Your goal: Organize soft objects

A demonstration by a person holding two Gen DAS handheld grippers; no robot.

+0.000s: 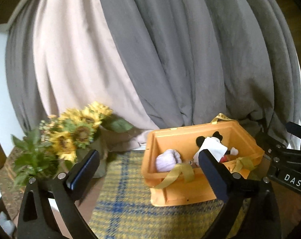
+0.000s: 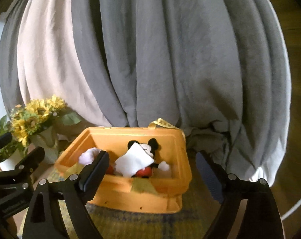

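Both jaws gape empty, left gripper (image 1: 148, 161) and right gripper (image 2: 152, 167) hanging short of the orange bin (image 2: 170, 191), where the mouse plush (image 2: 142, 159) and lilac bundle (image 1: 167, 159) sit gathered, corralled.

Grey curtains (image 2: 170, 59) are hanging in heavy folds behind the table, with a pale pinkish panel (image 1: 70, 59) between them. Soft daylight is coming through the fabric. A yellow and blue checked cloth (image 1: 126, 209) is covering the table.
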